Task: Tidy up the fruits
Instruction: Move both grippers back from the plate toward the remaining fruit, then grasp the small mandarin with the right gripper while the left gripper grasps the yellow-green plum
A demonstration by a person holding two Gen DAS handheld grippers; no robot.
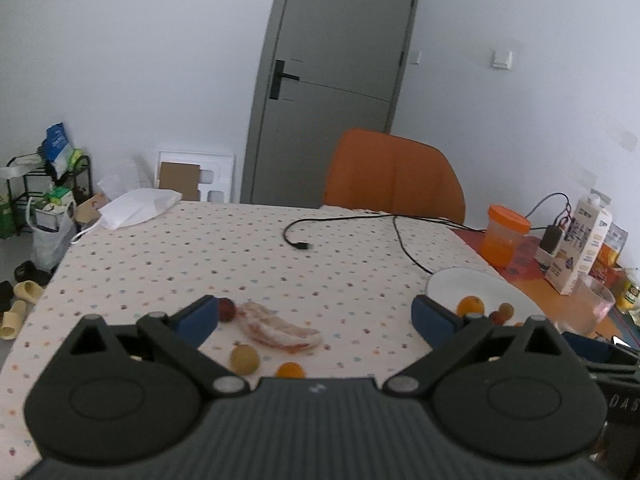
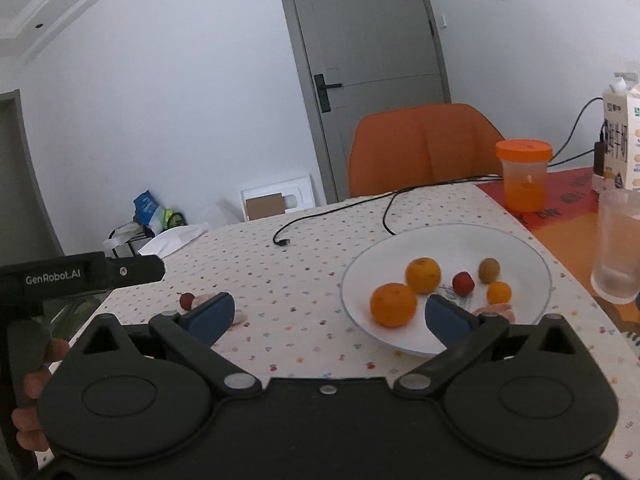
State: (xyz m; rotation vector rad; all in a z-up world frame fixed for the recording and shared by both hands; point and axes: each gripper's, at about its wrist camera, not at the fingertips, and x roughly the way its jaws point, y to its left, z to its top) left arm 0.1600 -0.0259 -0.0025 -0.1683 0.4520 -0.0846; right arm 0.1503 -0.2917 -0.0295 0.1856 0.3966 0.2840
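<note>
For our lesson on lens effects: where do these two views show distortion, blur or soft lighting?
Left wrist view: the door bows and the corners vignette; the open left gripper is soft. Right wrist view: the door frame curves, the white plate is fairly sharp, shadows under its fruit are faint, so lighting is diffuse.

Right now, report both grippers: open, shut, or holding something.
Left gripper: open, holding nothing, above the loose fruit on the tablecloth.
Right gripper: open, holding nothing, at the near rim of the white plate.
</note>
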